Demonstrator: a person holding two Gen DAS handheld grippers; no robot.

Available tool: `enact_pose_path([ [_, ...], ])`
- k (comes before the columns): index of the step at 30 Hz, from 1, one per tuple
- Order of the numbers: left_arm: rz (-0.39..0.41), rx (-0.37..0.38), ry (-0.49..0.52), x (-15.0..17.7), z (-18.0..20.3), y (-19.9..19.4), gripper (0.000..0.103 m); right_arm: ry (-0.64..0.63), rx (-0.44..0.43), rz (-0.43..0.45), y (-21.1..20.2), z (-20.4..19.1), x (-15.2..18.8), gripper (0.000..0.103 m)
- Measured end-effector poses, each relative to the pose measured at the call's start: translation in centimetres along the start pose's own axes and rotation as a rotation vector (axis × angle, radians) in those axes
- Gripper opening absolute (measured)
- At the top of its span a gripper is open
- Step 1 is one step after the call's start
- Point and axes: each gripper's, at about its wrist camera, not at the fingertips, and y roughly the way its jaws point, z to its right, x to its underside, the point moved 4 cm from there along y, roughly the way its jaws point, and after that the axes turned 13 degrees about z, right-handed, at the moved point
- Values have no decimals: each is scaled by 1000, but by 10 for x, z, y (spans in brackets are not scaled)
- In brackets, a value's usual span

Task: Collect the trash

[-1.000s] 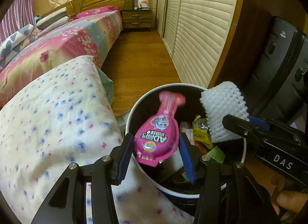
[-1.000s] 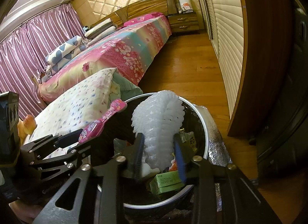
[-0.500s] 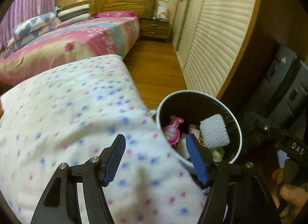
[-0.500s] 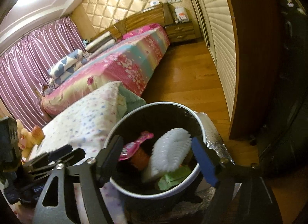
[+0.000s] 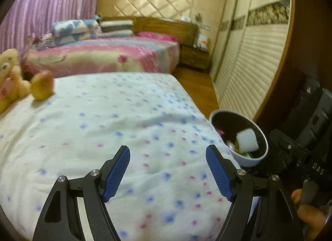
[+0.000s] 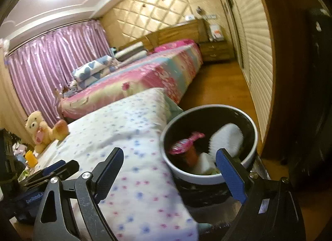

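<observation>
The white-rimmed trash bin [image 6: 199, 177] stands on the floor beside the flowered quilt and holds a pink snack wrapper [image 6: 186, 141], a white foam net [image 6: 226, 139] and other scraps. In the left wrist view the bin [image 5: 252, 159] sits at the right with the foam net [image 5: 247, 140] inside. My left gripper [image 5: 167, 151] hovers over the quilt, its jaws opening with nothing between them. My right gripper [image 6: 169, 154] is just short of the bin's near rim, its jaws also opening and empty. The right gripper's body [image 5: 290, 147] shows beyond the bin.
A white quilt with blue and pink flowers [image 5: 124, 120] fills the foreground. A teddy bear [image 6: 39, 131] sits at its far left. Behind are a pink bed [image 6: 145, 75], a wooden floor [image 6: 224, 87], louvred wardrobe doors [image 5: 249, 71] and a black suitcase [image 5: 311, 112].
Both grippers let go: the pink wrapper and the foam net dropped into the bin. Both pulled back and up, the left one swinging left over the quilt, and their jaws widened.
</observation>
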Motion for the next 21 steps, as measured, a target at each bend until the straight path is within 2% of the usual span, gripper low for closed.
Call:
enact_pose_path([
  [2,54,-23,2,-6,-7,-19,78,-37,-13,33,-7,-15,-7,92],
  [4,106,-55,8,-11,-12,-34,90,-70,-21,79,-15,-28,-16,93],
  [6,156,-92,9,-11,-17,-49,102,-104,-29,125,-22,-40,-21,103],
  [10,204,-165,14,0,-25,-70,102,-160,-25,158,-23,-53,-16,103],
  [14,227,-197,40,12,-26,-79,102,-172,-12,166,-16,-57,0,103],
  [21,247,-219,94,17,-17,-71,103,-174,-27,161,-16,-58,13,103],
])
